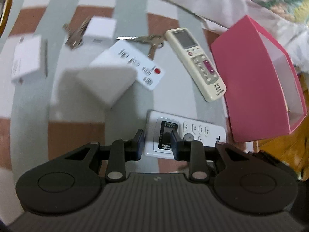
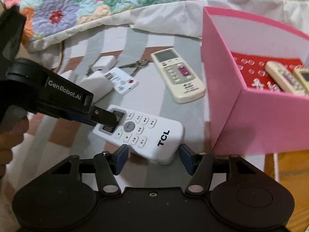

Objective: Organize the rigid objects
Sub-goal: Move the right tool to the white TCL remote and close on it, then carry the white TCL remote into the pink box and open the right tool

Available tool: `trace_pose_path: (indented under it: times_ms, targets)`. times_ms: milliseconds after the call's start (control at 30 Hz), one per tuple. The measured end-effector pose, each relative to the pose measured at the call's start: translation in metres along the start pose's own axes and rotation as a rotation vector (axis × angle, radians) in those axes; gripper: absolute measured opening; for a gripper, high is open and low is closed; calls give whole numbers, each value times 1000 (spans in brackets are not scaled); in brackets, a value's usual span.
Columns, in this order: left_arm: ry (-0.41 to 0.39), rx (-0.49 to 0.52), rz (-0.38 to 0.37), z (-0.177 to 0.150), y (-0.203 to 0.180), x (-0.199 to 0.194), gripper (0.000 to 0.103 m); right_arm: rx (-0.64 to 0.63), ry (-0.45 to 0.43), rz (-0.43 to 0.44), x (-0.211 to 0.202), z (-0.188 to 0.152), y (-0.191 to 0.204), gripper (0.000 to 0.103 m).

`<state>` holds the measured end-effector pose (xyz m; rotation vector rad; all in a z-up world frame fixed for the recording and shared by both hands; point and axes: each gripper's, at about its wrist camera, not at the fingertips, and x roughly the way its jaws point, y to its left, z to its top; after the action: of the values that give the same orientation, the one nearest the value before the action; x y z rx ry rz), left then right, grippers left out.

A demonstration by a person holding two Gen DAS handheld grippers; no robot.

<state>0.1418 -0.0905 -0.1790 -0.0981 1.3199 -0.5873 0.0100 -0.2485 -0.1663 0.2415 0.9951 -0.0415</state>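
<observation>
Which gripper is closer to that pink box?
Right. The right gripper sits beside the pink box; the left gripper is farther away, over the TCL remote's screen end.

five remotes [image 2: 142, 133], three white boxes [image 1: 100, 29], two key bunches [image 1: 152, 40], one pink box [image 2: 251, 123]

Bed surface, striped sheet
Sheet [image 2: 123, 44] in grey, white and brown stripes; floral quilt [image 2: 81, 2] with white edging at far side; wooden floor [image 2: 289, 172] alongside
</observation>
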Motion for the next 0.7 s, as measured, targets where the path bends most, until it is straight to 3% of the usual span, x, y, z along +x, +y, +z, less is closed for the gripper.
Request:
trace_pose_path:
  times_ms: [100,367,700]
  targets:
    - [-5,-57,-21,0,10,4,36,44,5,11,2,-2,-3,69]
    - [-3,-48,-12,-13,3,-2,33,136,28,0,6,5,-4,66]
    - [-105,-53,-5,-40,4,-58,34,-10,-38,16,-35,10,30,66]
